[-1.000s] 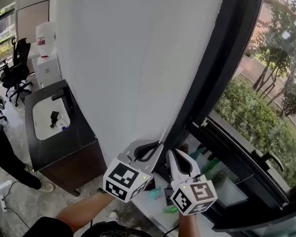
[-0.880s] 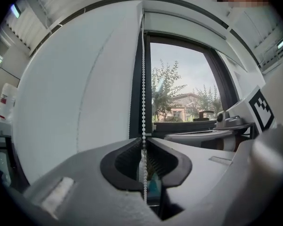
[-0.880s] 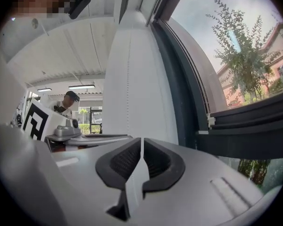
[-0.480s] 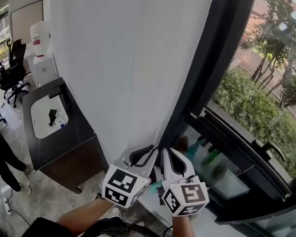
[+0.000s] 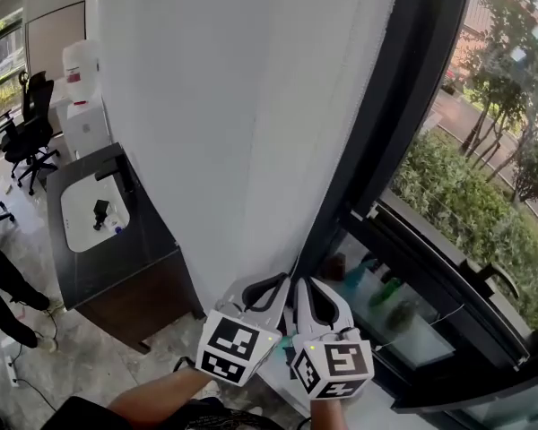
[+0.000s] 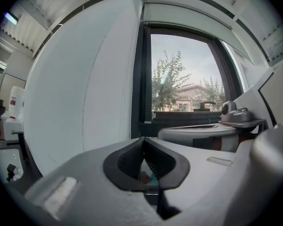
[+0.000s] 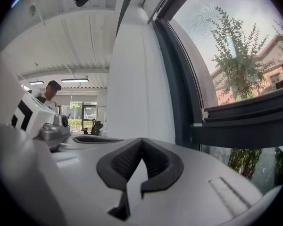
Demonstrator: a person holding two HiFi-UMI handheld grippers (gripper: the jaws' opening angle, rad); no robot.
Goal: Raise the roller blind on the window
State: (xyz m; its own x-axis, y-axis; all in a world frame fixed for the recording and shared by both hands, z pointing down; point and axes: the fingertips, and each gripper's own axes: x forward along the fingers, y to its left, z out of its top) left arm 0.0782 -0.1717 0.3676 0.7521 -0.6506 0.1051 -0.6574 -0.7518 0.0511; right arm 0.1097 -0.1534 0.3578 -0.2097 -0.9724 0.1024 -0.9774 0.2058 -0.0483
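Observation:
The white roller blind (image 5: 242, 106) hangs down over the left part of the window, and its thin bead chain (image 6: 132, 88) runs down its right edge. Low in the head view, my left gripper (image 5: 282, 283) and right gripper (image 5: 300, 285) point up side by side at the blind's lower right corner. In the left gripper view the chain drops into the left gripper (image 6: 142, 139). Those jaws are closing, with their tips meeting on the chain. The right gripper (image 7: 141, 140) is shut at the foot of the chain (image 7: 145, 79), in front of the blind (image 7: 141, 79).
The dark window frame (image 5: 403, 97) rises right of the blind, with a sill (image 5: 430, 339) carrying small items and a window handle (image 5: 489, 280). A dark cabinet (image 5: 143, 276), a water dispenser (image 5: 85, 97) and an office chair (image 5: 27, 124) stand to the left. A person (image 5: 0, 285) is at the left edge.
Both grippers have sunk a little along the blind's edge and drawn closer together. The left jaws stood apart half a second ago and now meet.

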